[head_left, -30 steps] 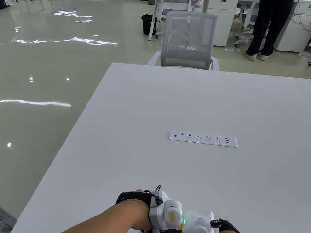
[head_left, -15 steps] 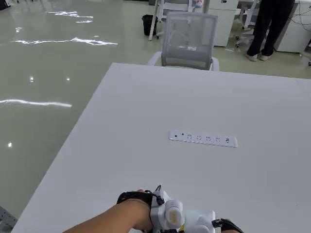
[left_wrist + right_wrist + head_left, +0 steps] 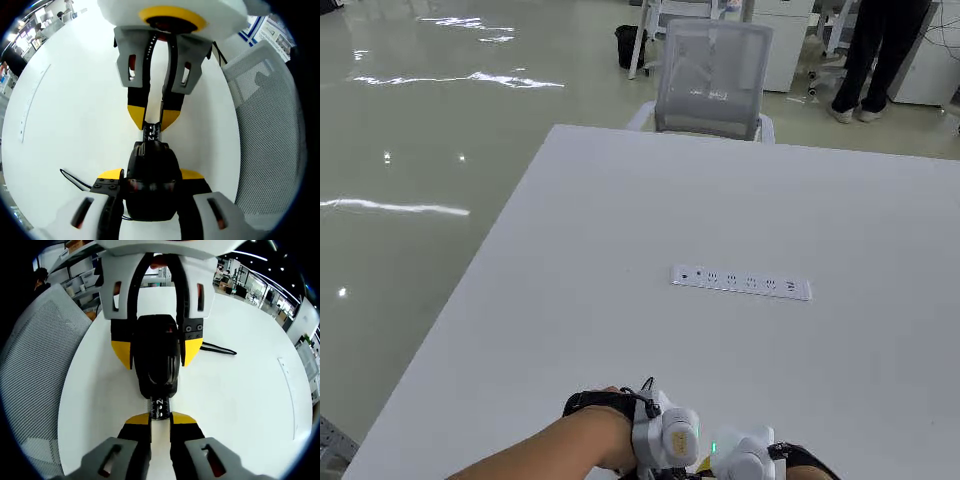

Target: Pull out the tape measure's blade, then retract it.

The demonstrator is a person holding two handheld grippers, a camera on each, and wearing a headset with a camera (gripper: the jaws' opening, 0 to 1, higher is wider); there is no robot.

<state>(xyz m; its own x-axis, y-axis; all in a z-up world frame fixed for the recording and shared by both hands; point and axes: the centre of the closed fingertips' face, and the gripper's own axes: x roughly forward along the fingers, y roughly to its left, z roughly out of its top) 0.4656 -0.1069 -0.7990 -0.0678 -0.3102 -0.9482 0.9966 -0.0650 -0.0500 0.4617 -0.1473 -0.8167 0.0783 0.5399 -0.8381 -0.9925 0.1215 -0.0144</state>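
A black tape measure (image 3: 150,185) sits between my left gripper's (image 3: 151,175) yellow-tipped jaws, which are shut on its case. Out of the case runs a short length of blade (image 3: 152,133), and my right gripper (image 3: 153,119) comes in from the top and pinches it. In the right gripper view the right gripper (image 3: 161,419) is shut on the blade (image 3: 160,407) near the "2" mark, with the tape measure (image 3: 157,355) just beyond. In the head view the white bodies of both grippers (image 3: 705,450) sit close together at the table's near edge.
A white power strip (image 3: 740,283) lies mid-table on the white table (image 3: 620,230). A thin black cord (image 3: 217,349) lies near the grippers. A grey mesh chair (image 3: 710,80) stands at the far edge. A person (image 3: 875,50) stands far right, beyond a black bin (image 3: 625,45).
In the head view the two gripper bodies stand a little further apart than a second ago. The camera has shifted slightly.
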